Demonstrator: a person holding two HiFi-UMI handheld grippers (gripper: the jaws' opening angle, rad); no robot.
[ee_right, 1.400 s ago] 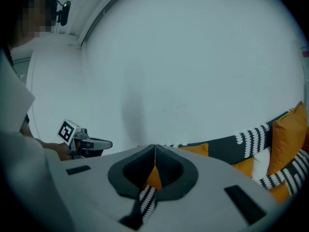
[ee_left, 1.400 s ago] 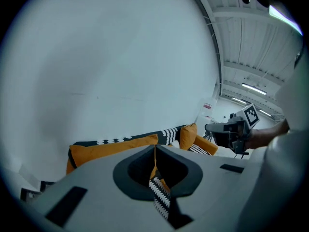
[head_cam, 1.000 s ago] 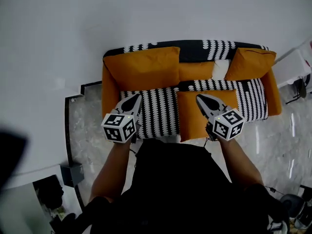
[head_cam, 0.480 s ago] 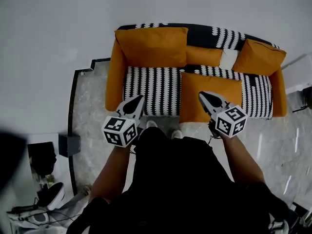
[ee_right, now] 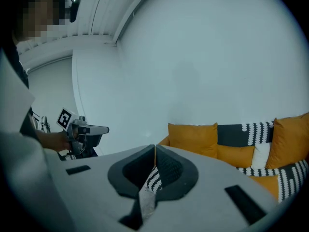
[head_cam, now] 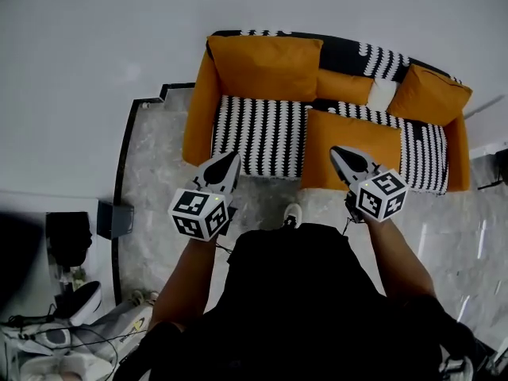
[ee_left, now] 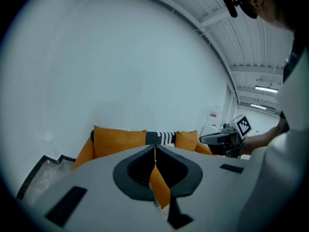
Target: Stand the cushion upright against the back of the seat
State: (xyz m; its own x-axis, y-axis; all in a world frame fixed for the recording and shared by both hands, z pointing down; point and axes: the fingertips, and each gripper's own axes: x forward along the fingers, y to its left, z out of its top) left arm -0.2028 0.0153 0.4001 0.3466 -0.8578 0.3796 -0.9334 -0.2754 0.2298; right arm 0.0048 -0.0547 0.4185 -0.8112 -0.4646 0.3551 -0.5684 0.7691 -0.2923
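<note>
An orange sofa (head_cam: 198,109) with a black-and-white striped seat (head_cam: 258,133) stands against the white wall. One orange cushion (head_cam: 353,145) lies flat on the seat right of centre. A large orange cushion (head_cam: 263,66) stands upright at the back left, and another (head_cam: 429,94) leans at the back right. My left gripper (head_cam: 232,157) is shut and empty, at the seat's front edge. My right gripper (head_cam: 334,151) is also shut and empty, in front of the flat cushion's near edge. The left gripper view shows its closed jaws (ee_left: 154,149) pointing at the sofa; the right gripper view shows the same (ee_right: 154,148).
Small orange (head_cam: 343,86) and white (head_cam: 383,94) cushions sit at the back middle. Marble floor (head_cam: 159,173) lies in front of the sofa, with a dark skirting strip along the wall. A black box (head_cam: 115,218) and loose gear (head_cam: 55,332) sit at lower left. My shoe (head_cam: 292,214) shows below.
I have backed away from the sofa: both grippers, earlier over the seat, now hang at its front edge. The sofa has slid up and right in view. Both stay shut.
</note>
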